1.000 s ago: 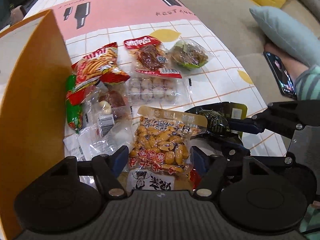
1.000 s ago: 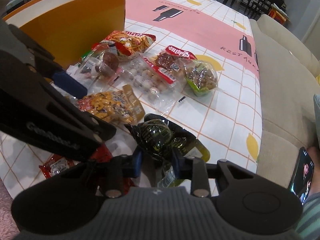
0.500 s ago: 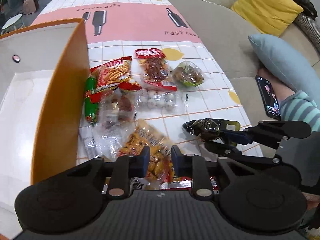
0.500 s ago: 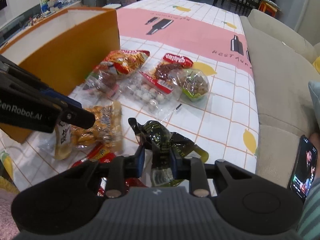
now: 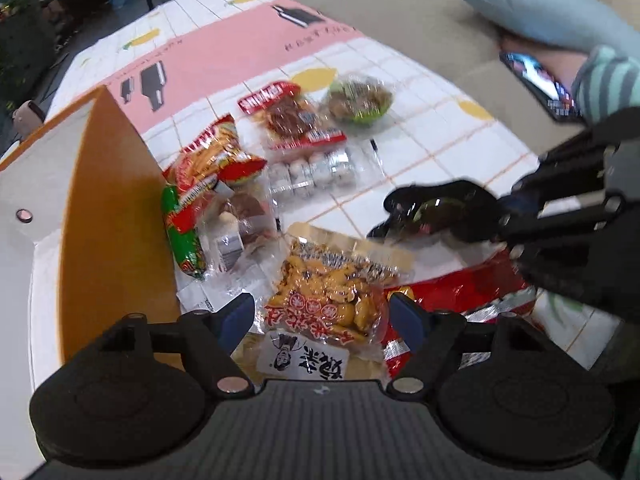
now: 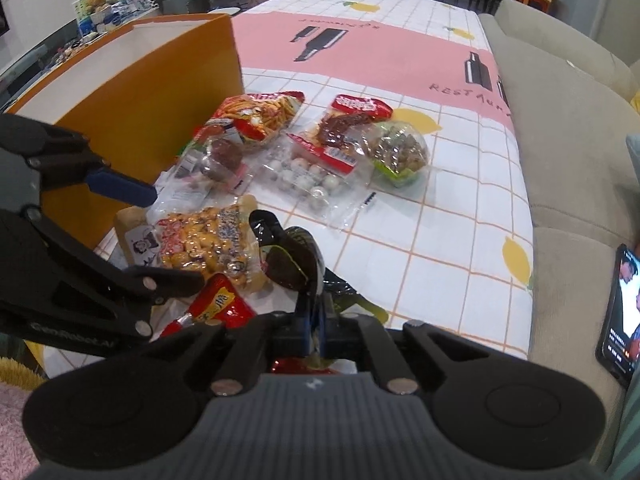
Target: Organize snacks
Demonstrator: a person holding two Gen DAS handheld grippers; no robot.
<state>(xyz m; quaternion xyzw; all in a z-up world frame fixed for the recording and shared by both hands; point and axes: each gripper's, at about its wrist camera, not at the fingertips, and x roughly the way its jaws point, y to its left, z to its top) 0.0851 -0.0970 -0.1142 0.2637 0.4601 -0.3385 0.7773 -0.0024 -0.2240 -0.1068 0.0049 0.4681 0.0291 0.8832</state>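
Right wrist, crinkly glossy black packet (image 6: 292,260), pinched flat

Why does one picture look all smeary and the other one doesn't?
Left wrist view: the black packet and the right gripper shut on it are streaked with blur, and so is the phone. Right wrist view: much sharper, the peanut bag is crisp; the table edge bends from the fisheye lens.
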